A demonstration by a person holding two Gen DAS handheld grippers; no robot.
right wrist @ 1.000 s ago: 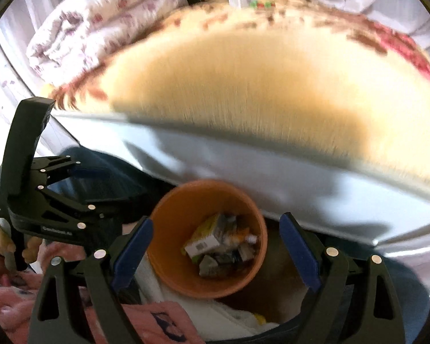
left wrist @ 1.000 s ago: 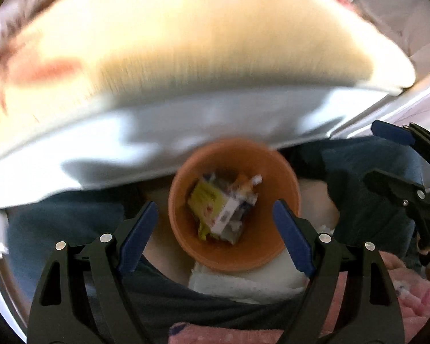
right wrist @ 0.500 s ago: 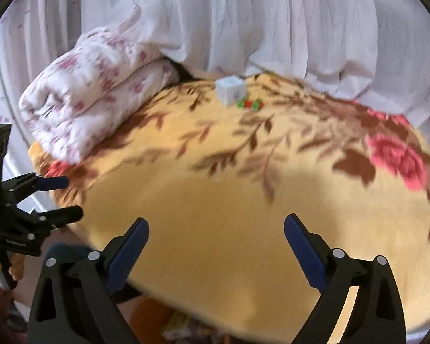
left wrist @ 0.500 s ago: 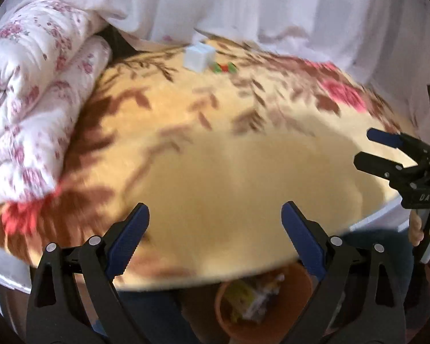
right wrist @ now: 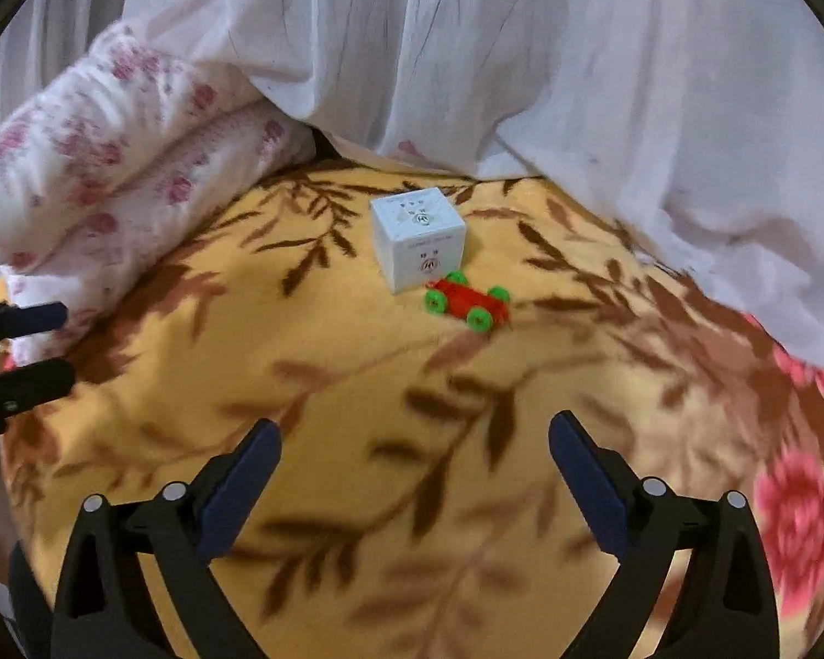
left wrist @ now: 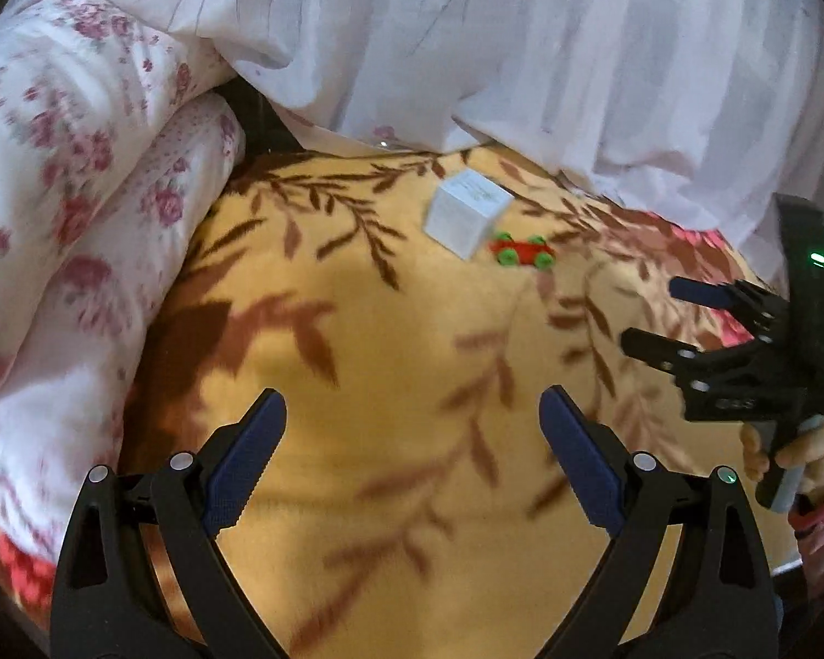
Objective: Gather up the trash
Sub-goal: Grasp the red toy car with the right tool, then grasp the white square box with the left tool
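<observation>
A small white cube box (right wrist: 417,239) lies on the far part of a yellow floral blanket (right wrist: 357,384), with a red toy car with green wheels (right wrist: 467,302) touching its near right side. Both also show in the left wrist view, the box (left wrist: 467,214) and the car (left wrist: 522,251). My left gripper (left wrist: 412,450) is open and empty, held above the blanket well short of them. My right gripper (right wrist: 415,467) is open and empty, also above the blanket; it shows at the right of the left wrist view (left wrist: 659,318).
A rolled white quilt with pink flowers (left wrist: 71,252) lies along the left of the bed. White curtain fabric (right wrist: 522,66) hangs behind the box. A red flower pattern (right wrist: 796,516) marks the blanket's right side.
Both views swung up from an orange bin of trash below the bed edge to the bed top. The box and toy car are now nearer and larger.
</observation>
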